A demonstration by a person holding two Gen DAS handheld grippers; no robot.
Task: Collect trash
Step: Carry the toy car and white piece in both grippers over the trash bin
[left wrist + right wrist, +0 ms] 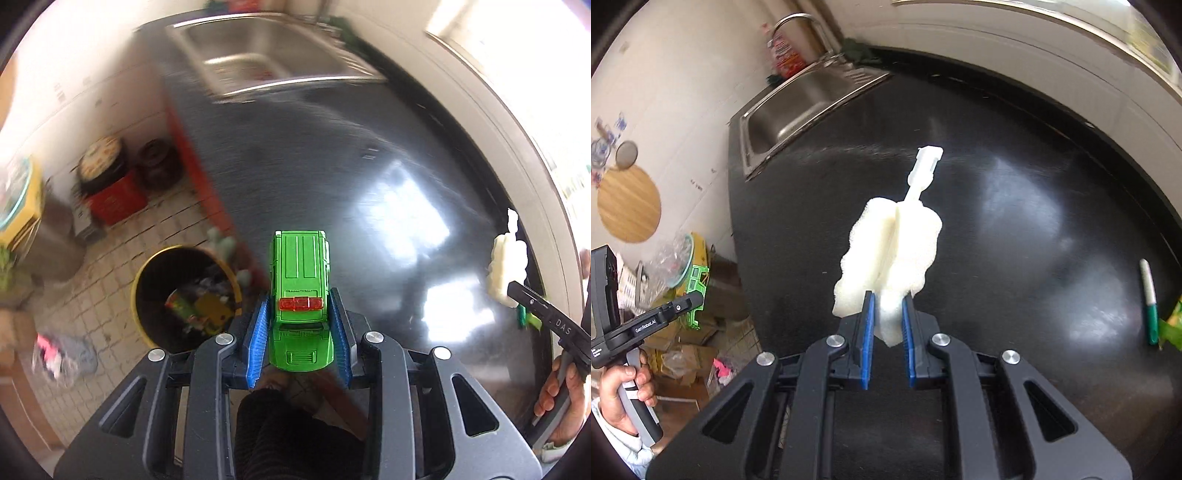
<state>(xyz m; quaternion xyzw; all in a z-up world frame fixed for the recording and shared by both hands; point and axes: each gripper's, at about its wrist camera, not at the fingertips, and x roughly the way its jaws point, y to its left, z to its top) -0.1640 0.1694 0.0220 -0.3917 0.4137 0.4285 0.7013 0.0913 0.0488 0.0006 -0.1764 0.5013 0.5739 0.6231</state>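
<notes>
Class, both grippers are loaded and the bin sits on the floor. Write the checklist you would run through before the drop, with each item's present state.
1. Left gripper clamps green toy car: ok.
2. Right gripper pinches white sponge brush: ok.
3. Yellow-rimmed bin is open: ok.
4. Car is above the bin mouth: not ok, it is beside it.
5. Room left in the bin: cannot tell.
6. Green marker on the counter collected: not ok.

counter: black glossy worktop (1015, 155) | sink: steel basin (790, 107) set in the worktop's far left end, tap (798, 22) behind it | wall: round wooden board (628, 203) at left | floor: pale tiles (110, 258), red box (118, 199) by the wall, dark pot (157, 162) beside the box
</notes>
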